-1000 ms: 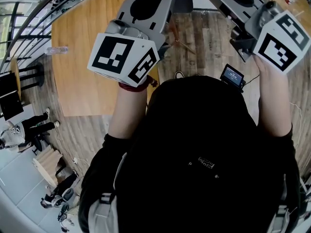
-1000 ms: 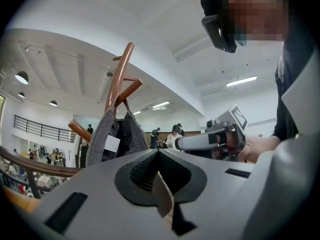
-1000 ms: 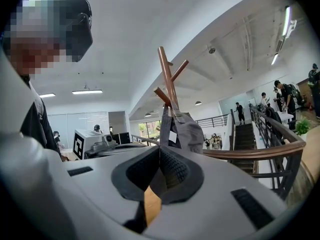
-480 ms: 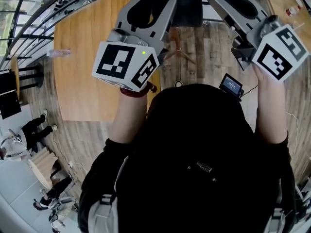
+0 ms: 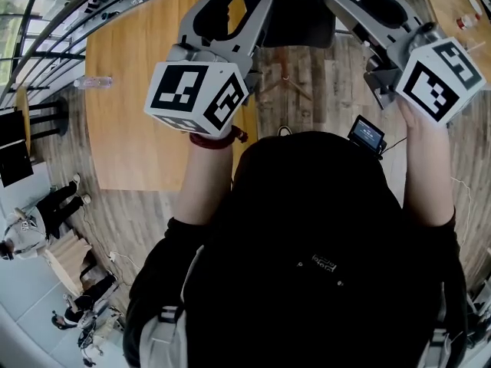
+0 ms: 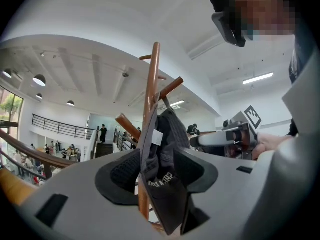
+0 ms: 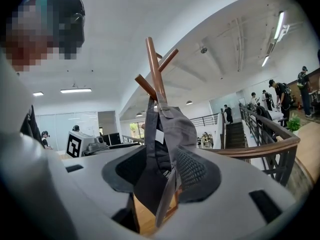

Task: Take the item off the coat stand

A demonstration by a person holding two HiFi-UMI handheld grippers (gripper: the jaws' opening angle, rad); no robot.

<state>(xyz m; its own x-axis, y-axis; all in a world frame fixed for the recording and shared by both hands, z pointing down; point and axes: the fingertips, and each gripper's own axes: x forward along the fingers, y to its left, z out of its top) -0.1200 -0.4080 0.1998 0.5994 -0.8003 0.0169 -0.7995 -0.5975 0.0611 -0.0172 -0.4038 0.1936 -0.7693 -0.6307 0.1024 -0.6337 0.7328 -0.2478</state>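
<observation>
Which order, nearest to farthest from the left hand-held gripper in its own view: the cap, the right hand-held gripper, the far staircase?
1. Cap: between the jaws, hanging on the coat stand.
2. Right hand-held gripper: beyond the cap, at right.
3. Staircase: far background, at left.

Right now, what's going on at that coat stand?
A person holds a gripper in each hand, both raised to the dark cap hanging on the wooden coat stand. The left gripper and right gripper flank it from either side. Both sets of jaws have just been opening and stand wide, with the cap's fabric between them but apparently not pinched. The cap is on its peg, not yet lifted.
</observation>
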